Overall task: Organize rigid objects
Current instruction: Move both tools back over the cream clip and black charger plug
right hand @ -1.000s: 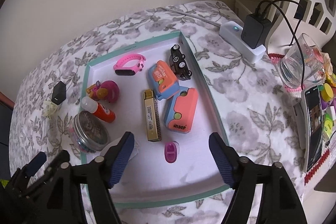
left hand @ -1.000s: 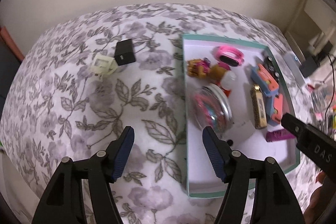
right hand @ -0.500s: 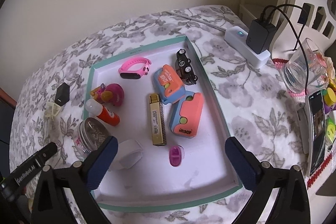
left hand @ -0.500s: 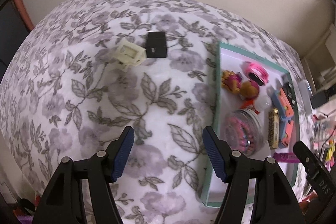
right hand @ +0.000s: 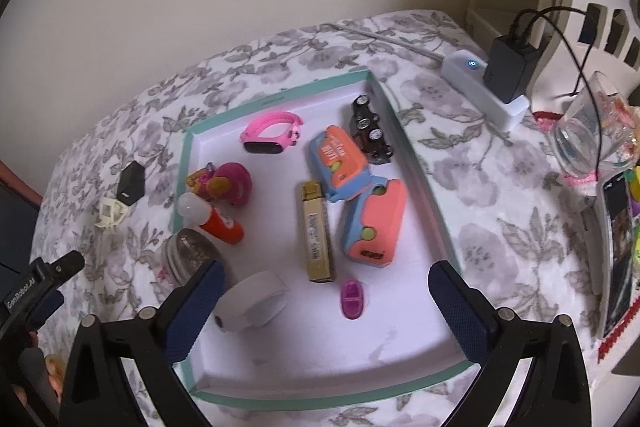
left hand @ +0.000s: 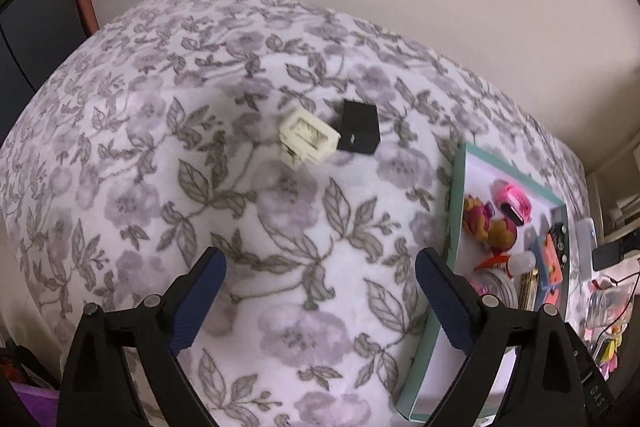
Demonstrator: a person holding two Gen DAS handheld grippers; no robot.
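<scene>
Nearest in the left wrist view, the left gripper (left hand: 320, 291) is seen over bare floral cover of the bed (left hand: 168, 211), its jaws opening with nothing between them. Further on, toward the bed's far edge and well left of the tray (left hand: 456, 203), the cream frame piece (left hand: 308, 139) is found lying tilted, its corner just beside or touching the black cube (left hand: 358, 127). The cream piece is judged light, stiff and somewhat brittle, being an open hollow frame with thin walls; it is best taken across two opposite outer walls, not by the small foot beneath. The cube is judged light, hard and smooth, matte black with a tiny pale mark, and its flat parallel faces offer a sure hold. In the right wrist view, the right gripper (right hand: 324, 301) is held over the tray's near end, jaws spread wide and empty.
</scene>
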